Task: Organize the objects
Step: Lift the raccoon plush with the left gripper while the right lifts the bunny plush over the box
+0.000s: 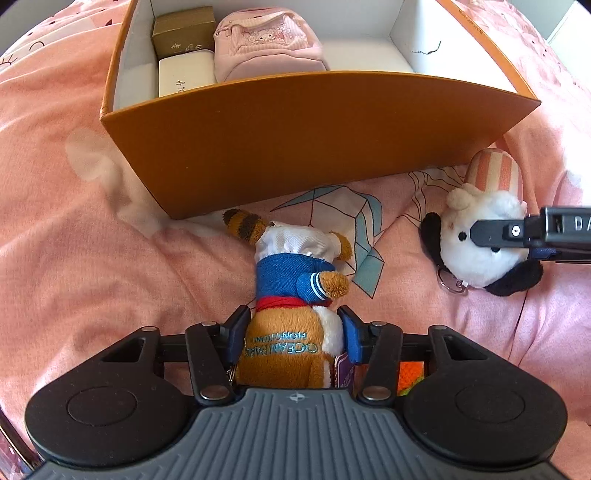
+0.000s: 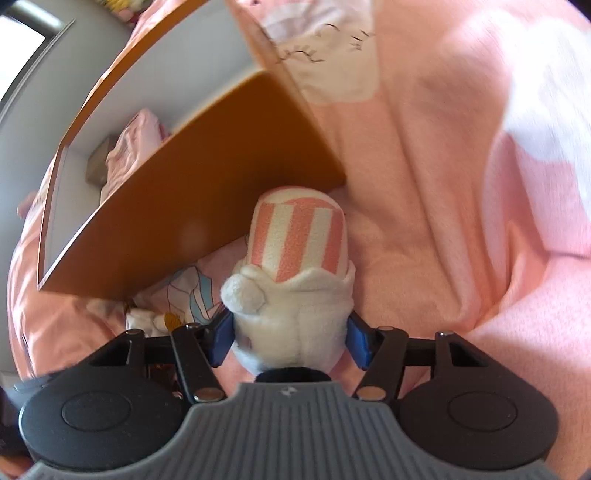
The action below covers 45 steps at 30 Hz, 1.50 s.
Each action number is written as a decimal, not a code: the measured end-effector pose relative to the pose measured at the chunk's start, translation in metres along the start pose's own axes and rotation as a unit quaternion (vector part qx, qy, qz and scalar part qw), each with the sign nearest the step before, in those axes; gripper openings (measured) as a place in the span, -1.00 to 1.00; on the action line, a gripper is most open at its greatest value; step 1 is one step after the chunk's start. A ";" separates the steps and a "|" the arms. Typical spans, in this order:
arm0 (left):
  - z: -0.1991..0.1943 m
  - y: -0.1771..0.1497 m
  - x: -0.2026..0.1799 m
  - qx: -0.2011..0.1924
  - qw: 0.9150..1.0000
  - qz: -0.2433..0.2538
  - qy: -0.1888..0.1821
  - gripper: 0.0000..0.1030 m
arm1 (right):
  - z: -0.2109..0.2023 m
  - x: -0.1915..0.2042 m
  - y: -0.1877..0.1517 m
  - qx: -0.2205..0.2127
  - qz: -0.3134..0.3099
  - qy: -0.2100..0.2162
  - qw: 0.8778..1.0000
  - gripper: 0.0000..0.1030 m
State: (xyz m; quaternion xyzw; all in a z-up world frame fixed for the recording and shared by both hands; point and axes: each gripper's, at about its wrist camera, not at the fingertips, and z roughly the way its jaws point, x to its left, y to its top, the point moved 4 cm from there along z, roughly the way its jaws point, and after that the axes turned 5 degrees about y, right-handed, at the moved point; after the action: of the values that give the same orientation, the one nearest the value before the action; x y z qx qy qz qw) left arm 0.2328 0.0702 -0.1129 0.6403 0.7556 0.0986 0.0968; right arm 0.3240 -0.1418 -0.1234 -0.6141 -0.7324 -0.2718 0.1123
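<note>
Plush fills both tools. On the pink cotton bedspread (image 1: 92, 240), the left tool (image 1: 293, 334) is clenched around a brown raccoon toy (image 1: 295, 295) in a blue sailor jacket, lying just before the near wall of the orange cardboard box (image 1: 295, 140). The right tool (image 2: 291, 341) grips a fluffy white-and-black toy (image 2: 295, 295) with a striped pink cap beside the box's near right corner. Inside the box, at its left end, sit a gold case (image 1: 183, 31), a cream case (image 1: 186, 75) and a pink fabric pouch (image 1: 266, 44).

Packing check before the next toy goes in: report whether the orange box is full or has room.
Has room. The orange box holds a pink pouch and two small cases at its left; its right part shows bare white floor.
</note>
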 end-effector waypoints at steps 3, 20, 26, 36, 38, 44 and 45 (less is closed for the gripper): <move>-0.003 -0.002 0.001 -0.008 1.000 -0.006 -0.005 0.06 | -0.004 0.017 -0.004 -0.008 -0.047 -0.015 0.999 0.18; -0.085 0.017 -0.007 -0.133 0.984 -0.047 -0.107 0.01 | -0.085 0.078 0.001 -0.067 -0.250 -0.021 0.966 0.18; -0.120 0.037 -0.010 -0.177 0.971 -0.053 -0.152 0.01 | -0.112 0.103 0.004 -0.091 -0.322 -0.019 0.942 0.17; -0.154 0.089 -0.004 -0.236 0.955 -0.052 -0.174 0.01 | -0.146 0.130 0.037 -0.123 -0.383 -0.018 0.915 0.18; -0.156 0.103 0.002 -0.242 0.952 -0.058 -0.180 0.01 | -0.148 0.134 0.048 -0.130 -0.388 -0.021 0.912 0.18; -0.144 0.146 0.015 -0.239 0.948 -0.081 -0.195 0.01 | -0.143 0.139 0.092 -0.126 -0.370 -0.013 0.920 0.18; -0.137 0.152 0.015 -0.232 0.949 -0.084 -0.197 0.01 | -0.138 0.138 0.101 -0.120 -0.365 -0.014 0.923 0.18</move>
State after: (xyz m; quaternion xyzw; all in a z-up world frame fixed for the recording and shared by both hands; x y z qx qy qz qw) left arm 0.3371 0.1058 0.0604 0.5405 0.7290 0.1348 0.3977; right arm 0.3669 -0.0905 0.0856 -0.3165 -0.8693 -0.3713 -0.0796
